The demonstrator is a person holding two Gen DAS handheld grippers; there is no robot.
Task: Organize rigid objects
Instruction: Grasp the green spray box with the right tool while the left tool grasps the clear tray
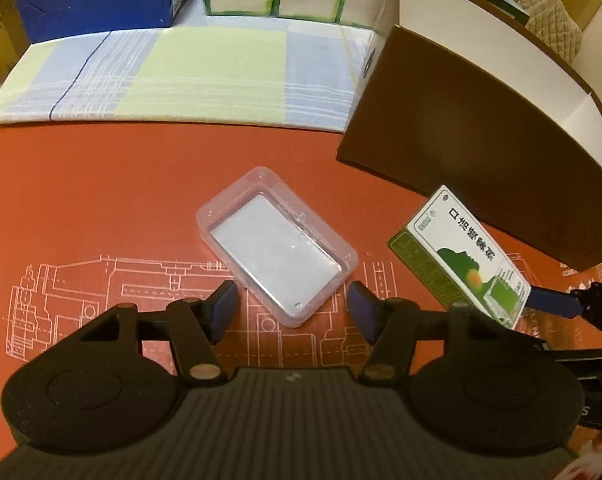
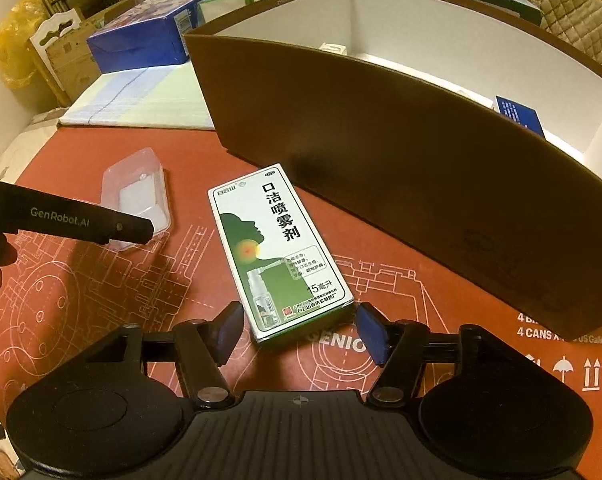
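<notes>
Left gripper [image 1: 292, 303] spread over clear plastic case [image 1: 275, 240], right gripper [image 2: 299, 325] released around spray box [image 2: 279, 252].
Neither pair of pads touches anything (brown bin [image 2: 401, 184] contents mostly hidden by its wall).

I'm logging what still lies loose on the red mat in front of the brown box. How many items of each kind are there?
Clear plastic case: 1
Green-and-white spray carton: 1
Total: 2, both lying flat on the red mat, outside the brown box.
</notes>
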